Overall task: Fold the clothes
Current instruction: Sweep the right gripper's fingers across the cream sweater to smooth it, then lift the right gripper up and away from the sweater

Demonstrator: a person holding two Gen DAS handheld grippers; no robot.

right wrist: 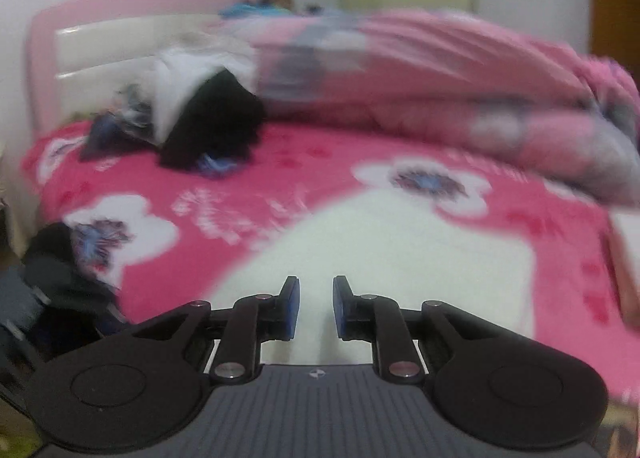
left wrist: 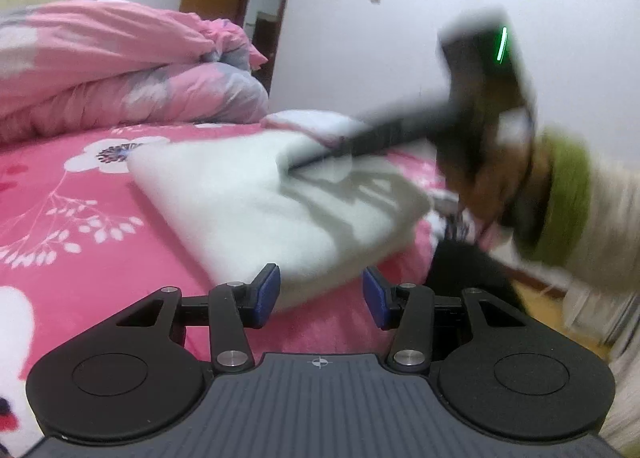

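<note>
My left gripper (left wrist: 321, 292) hovers open before the folded, fluffy white fleece garment (left wrist: 256, 194); my right gripper (right wrist: 316, 308) rests on it, blurred, jaws parted, empty; pink floral plush bedspread (left wrist: 80, 194) beneath.

Garment (left wrist: 248, 194) white; bedsheet (left wrist: 80, 226) hot pink with white flowers; quilt (left wrist: 120, 70) pink with grey-blue patches; tongs (left wrist: 321, 298) black with blue pads (left wrist: 269, 290); sleeve cuff (left wrist: 568, 194) green.

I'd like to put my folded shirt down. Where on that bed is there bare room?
Free: the pink sheet between the white folded garment and the dark clothes pile. Crowded: the rolled pink quilt fills the far side.
</note>
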